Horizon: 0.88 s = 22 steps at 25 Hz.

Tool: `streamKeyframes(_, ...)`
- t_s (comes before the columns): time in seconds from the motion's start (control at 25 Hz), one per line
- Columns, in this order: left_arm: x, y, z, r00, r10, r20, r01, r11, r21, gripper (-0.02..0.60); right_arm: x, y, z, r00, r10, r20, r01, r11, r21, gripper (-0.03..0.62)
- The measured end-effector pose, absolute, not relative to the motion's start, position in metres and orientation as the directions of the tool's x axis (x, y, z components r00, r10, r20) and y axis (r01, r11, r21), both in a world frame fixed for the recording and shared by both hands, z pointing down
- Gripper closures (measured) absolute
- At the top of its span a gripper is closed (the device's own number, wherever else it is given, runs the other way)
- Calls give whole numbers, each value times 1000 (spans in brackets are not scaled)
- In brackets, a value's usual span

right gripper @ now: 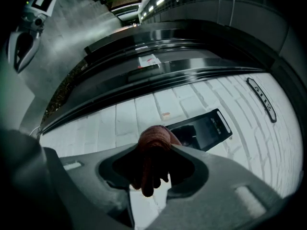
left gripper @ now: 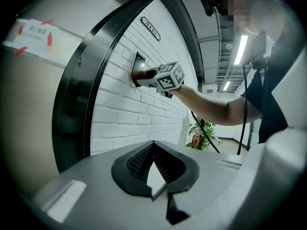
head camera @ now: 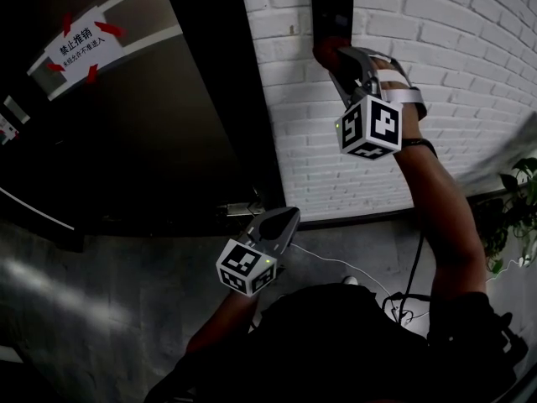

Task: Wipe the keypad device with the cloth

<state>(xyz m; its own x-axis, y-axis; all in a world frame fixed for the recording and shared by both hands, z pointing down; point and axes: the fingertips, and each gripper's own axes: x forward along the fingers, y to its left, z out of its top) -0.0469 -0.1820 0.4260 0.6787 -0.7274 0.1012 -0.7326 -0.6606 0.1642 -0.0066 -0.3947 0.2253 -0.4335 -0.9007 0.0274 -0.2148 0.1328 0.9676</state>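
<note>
One cloth (right gripper: 154, 137) clenched in right gripper (right gripper: 156, 151) at keypad device (right gripper: 209, 128); left gripper (left gripper: 153, 144) closed; notice (head camera: 80, 47) perhaps "禁止推销"

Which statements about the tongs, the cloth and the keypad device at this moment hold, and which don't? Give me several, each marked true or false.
1. The right tongs grip a reddish cloth. True.
2. The keypad device lies flat on a table. False: it is mounted on a white brick wall.
3. The left tongs also hold the cloth. False: they hold nothing and hang low, away from the device.
4. A green plant stands in the background. True.
5. A paper sign is taped to the dark door. True.
</note>
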Motion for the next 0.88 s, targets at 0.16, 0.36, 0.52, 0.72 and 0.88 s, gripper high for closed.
streamKeyframes(0.16, -50, -179, 425, 681, -725, 101, -730, -664, 162, 565, -7, -395, 234, -428, -902, 50, -215, 155, 964, 453)
streamKeyframes(0.36, -59, -170, 425, 680, -725, 106, -732, -663, 158, 566, -6, -398, 250, -403, -910, 100, -207, 197, 958, 454)
streamKeyframes(0.52, -68, -165, 424, 686, -720, 108, -727, -668, 158, 565, -9, -387, 255, -400, -909, 119, -229, 225, 947, 454)
streamKeyframes(0.72, -75, -156, 429, 712, -694, 108, -701, -693, 170, 565, -6, -350, 272, -415, -897, 152, -314, 298, 902, 453)
streamKeyframes(0.88, -83, -154, 437, 726, -678, 115, -687, -708, 162, 566, 1, -297, 305, -498, -849, 178, -515, 454, 727, 453)
